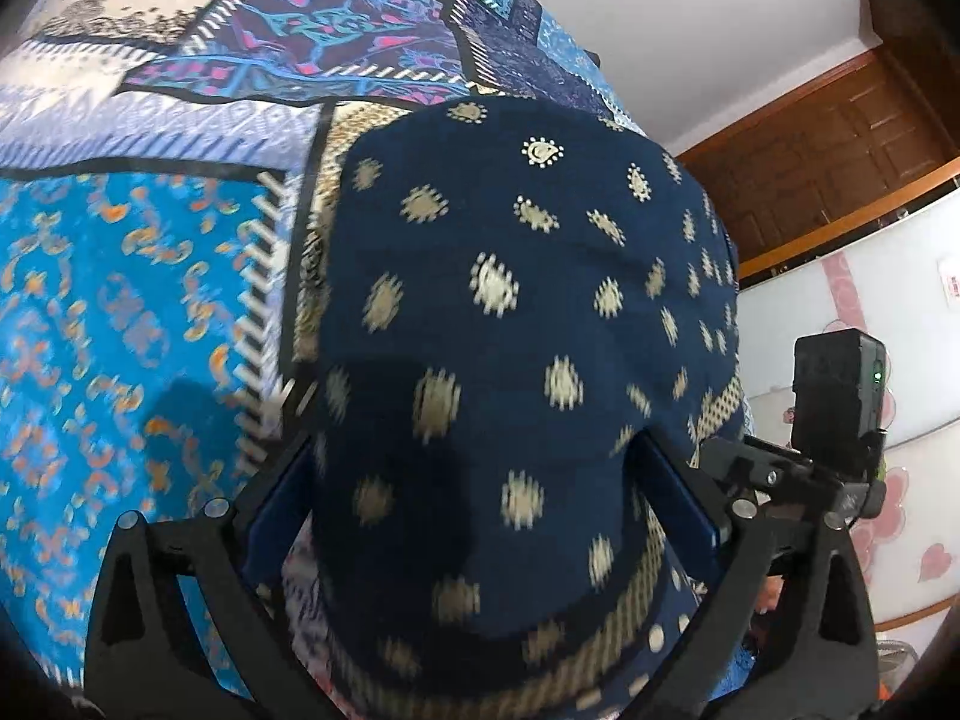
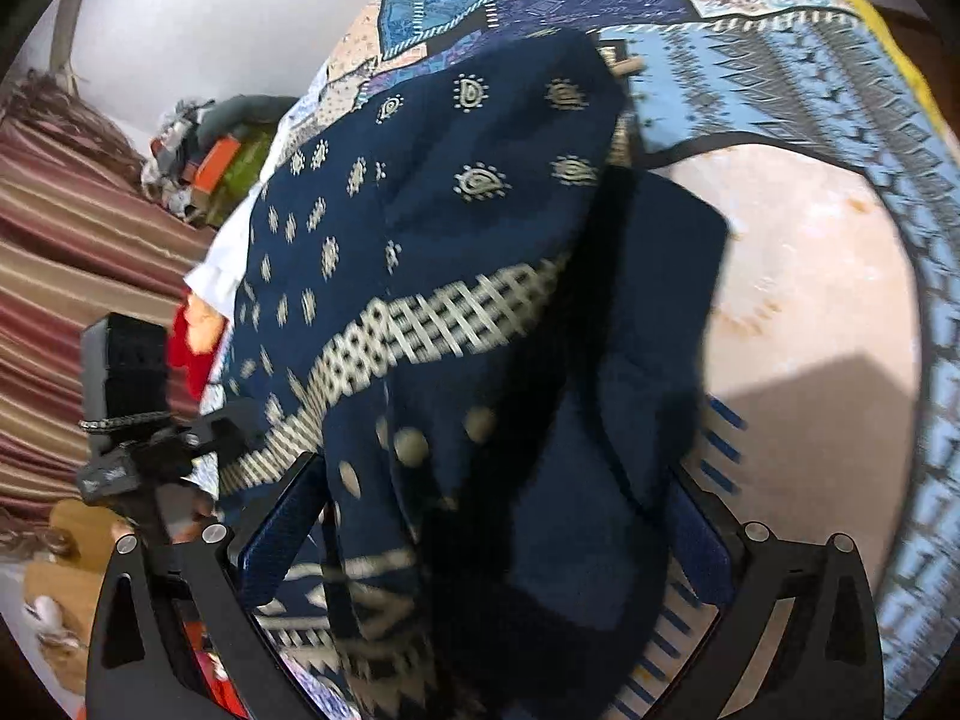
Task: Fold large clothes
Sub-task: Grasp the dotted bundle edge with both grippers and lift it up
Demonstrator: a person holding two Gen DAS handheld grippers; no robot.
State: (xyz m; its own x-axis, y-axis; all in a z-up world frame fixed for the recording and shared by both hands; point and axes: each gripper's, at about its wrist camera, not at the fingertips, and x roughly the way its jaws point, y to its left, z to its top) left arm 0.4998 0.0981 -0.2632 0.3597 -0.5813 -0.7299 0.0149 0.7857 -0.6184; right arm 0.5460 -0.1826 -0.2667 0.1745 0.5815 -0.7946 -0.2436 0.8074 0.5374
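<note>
A navy garment [image 1: 510,276] with cream motifs and a lattice border lies heaped on a patchwork bedspread [image 1: 120,300]. In the left wrist view it drapes over my left gripper [image 1: 480,480] and hides the fingertips. The blue finger pads [image 1: 678,498] stand wide apart on either side of the cloth. In the right wrist view the same garment [image 2: 432,192] bulges between and over my right gripper [image 2: 492,510], whose pads [image 2: 282,516] are also spread wide. Both grippers look open, with fabric lying across them rather than pinched.
The bedspread [image 2: 810,300] stretches away on both sides of the garment. The other gripper's black body [image 1: 840,408] shows at the right, close by. A wooden door [image 1: 840,150], a white cabinet [image 1: 870,300], striped curtains [image 2: 72,252] and piled items [image 2: 210,162] edge the bed.
</note>
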